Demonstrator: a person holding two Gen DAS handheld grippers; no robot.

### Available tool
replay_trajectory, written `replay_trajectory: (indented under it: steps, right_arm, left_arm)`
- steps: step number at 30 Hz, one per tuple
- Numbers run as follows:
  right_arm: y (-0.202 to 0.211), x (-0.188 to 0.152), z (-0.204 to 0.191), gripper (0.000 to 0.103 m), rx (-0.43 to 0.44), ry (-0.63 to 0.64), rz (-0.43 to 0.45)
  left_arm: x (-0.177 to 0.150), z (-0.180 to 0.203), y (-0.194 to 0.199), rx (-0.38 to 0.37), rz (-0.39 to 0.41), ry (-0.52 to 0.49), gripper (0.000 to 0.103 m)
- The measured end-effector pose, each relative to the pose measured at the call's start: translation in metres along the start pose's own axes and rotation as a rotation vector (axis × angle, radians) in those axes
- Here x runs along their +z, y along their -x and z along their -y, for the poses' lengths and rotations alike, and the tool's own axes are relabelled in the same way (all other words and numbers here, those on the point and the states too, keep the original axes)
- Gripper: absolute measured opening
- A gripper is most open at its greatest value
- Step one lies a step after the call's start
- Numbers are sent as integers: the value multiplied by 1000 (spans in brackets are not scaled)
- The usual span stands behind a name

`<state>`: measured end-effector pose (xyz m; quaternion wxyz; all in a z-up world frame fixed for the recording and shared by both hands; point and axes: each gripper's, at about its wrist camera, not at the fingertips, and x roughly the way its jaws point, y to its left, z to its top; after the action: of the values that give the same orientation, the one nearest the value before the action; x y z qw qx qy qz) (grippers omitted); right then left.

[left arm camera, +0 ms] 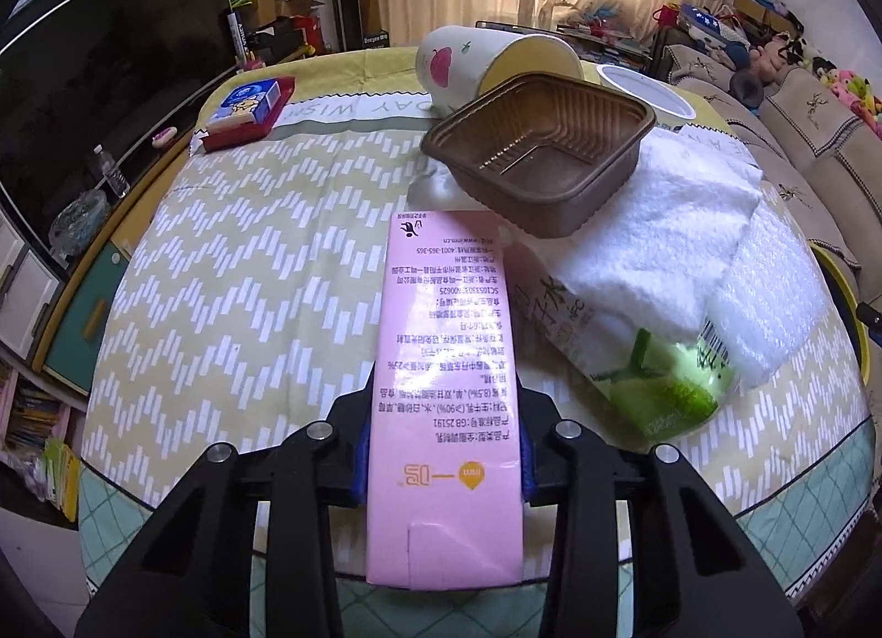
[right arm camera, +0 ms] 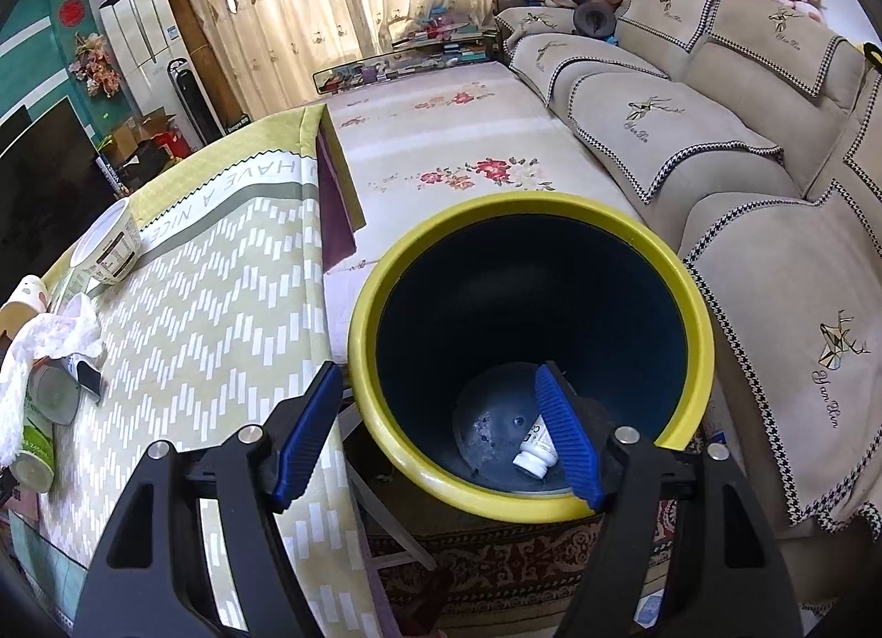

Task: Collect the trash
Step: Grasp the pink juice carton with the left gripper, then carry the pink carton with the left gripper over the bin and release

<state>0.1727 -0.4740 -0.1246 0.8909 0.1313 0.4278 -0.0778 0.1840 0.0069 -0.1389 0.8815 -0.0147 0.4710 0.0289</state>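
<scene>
A tall pink milk carton (left arm camera: 444, 307) lies on the yellow zigzag tablecloth (left arm camera: 248, 263), and my left gripper (left arm camera: 444, 450) is shut on its near end, blue pads against both sides. Behind it sit a brown plastic tray (left arm camera: 543, 153), a tipped paper cup with an apple print (left arm camera: 468, 65), a white tissue heap (left arm camera: 678, 208) and a green-labelled wrapper (left arm camera: 650, 379). In the right wrist view my right gripper (right arm camera: 435, 371) stands open over a yellow-rimmed dark bin (right arm camera: 529, 208). A small white bottle (right arm camera: 532, 453) lies at the bin's bottom.
A red box with a blue tissue pack (left arm camera: 248, 112) sits at the table's far left. A white paper tub (right arm camera: 105, 247) and crumpled tissue (right arm camera: 49, 340) lie on the table left of the bin. A beige sofa (right arm camera: 716, 169) runs along the right.
</scene>
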Motion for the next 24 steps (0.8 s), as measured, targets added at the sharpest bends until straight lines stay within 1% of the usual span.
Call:
replay_trajectory:
  steps: [7,12,15,18,20,24]
  right_arm:
    - [7,-6,0,68,23,-6,8]
    - [11,-14,-2,68,35,-5,10]
    - [20,-20,2,68,33,-12,24]
    - [32,-27,9,68,24,-29,46]
    - [40,-30,17,69,15,-44,62]
    - [54,-37,30,71,-12,-57,87]
  left_arm:
    - [-24,-13,28,-3,2,-11,38]
    - [-38,-9,56,-39,20,-40,38]
    - [-37,11,77,-92,67,-88,38]
    - [-31,36,90,-145,103,-141,38]
    - [-24,61,95,-191,127,-190,38]
    - [-9,115,95,-288,138,-280,38]
